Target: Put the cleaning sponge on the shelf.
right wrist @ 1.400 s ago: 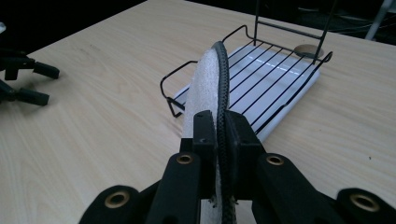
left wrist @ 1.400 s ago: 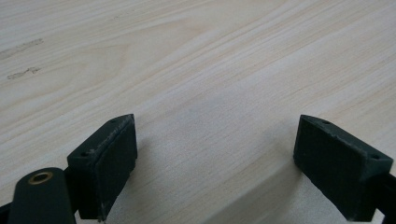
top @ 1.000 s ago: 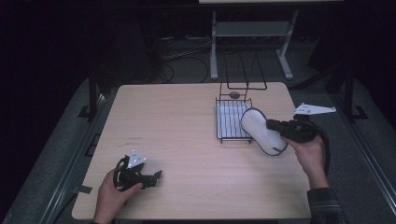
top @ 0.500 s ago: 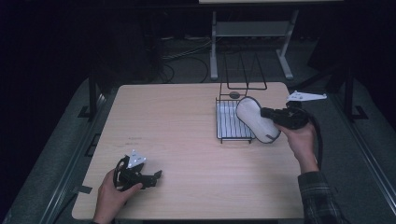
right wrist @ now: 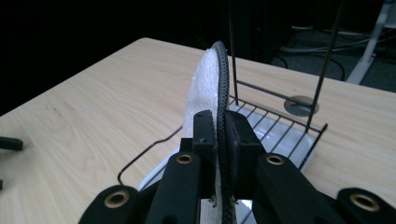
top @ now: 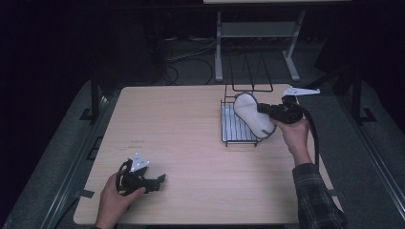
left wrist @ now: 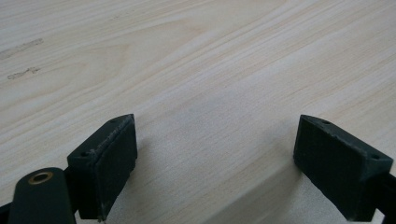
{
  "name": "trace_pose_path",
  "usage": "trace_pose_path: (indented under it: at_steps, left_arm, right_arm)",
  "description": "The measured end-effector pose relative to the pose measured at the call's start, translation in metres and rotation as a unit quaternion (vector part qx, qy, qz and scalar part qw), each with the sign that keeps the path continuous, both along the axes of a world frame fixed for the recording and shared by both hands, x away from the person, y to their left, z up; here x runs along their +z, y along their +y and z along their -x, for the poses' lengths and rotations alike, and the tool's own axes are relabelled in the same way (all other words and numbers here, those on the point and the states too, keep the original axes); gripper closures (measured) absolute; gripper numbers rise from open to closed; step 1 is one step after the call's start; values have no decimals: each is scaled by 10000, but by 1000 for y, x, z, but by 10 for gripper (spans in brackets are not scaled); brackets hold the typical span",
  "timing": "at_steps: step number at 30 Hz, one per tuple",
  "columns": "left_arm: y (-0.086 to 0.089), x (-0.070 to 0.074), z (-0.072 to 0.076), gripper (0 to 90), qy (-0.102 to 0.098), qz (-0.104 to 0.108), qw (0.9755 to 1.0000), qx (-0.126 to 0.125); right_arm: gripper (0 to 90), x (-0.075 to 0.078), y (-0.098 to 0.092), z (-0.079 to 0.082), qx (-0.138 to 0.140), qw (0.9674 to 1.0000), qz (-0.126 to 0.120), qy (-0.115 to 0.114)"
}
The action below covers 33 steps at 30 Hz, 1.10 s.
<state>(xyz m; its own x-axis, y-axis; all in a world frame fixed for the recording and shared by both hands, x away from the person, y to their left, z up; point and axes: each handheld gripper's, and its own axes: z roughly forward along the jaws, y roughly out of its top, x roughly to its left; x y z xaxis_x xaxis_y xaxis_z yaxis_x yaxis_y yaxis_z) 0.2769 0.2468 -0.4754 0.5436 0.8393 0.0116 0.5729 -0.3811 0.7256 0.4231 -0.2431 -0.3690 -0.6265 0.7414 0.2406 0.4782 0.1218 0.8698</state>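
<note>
Over on the left, the person's left hand [top: 112, 198] rests at the near edge of the pale wooden tabletop [top: 181, 138], wrapped around the left tongs [top: 160, 180], which lie low on the wood and point toward the right. In the left gripper view those tongs [left wrist: 212, 168] stand wide apart, two black pads with bare wood grain between them and nothing in their grip.

Moving across, the middle of the tabletop is plain wood with a couple of faint scuff marks.

Now to the right side, where the black wire dish rack [top: 239, 129] sits with a white tray [right wrist: 285, 135] under its ribs. A tall wire frame rises at the rack's far end. A small round grey disc [right wrist: 301, 105] lies on the tabletop just past the rack in the right gripper view.

Above the rack, the right tongs [top: 261, 110] are clamped on a round white plate with a dark rim [top: 253, 114]. The plate is held tilted on edge over the rack's right portion; whether its lower rim touches the wires cannot be told. In the right gripper view the tongs [right wrist: 222, 140] are pressed together on the plate's rim [right wrist: 210, 84], one pad on each face, and the plate stands up edge-on straight ahead. The person's right hand [top: 293, 136] grips the handle from the right, with a plaid sleeve [top: 317, 198] trailing toward the near edge and a black cable [top: 313, 133] looping beside the wrist.
</note>
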Motion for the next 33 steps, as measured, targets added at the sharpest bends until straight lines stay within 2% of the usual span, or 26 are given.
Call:
trace_pose_path:
  at_steps: [16, 25, 33]
  left_arm:
    - [0, 0, 0, 128, 0, -2, 10000, -1]
    - [0, 0, 0, 128, 1, 1, 10000, 0]
    - [0, 0, 0, 128, 1, 1, 10000, 1]
  right_arm:
    - [833, -16, 24, -26, -3, 9998, -67, 178]
    - [830, -31, 28, -36, 4, 9992, -101, 379]
    - [816, -35, 27, -39, -75, 9992, -89, 372]
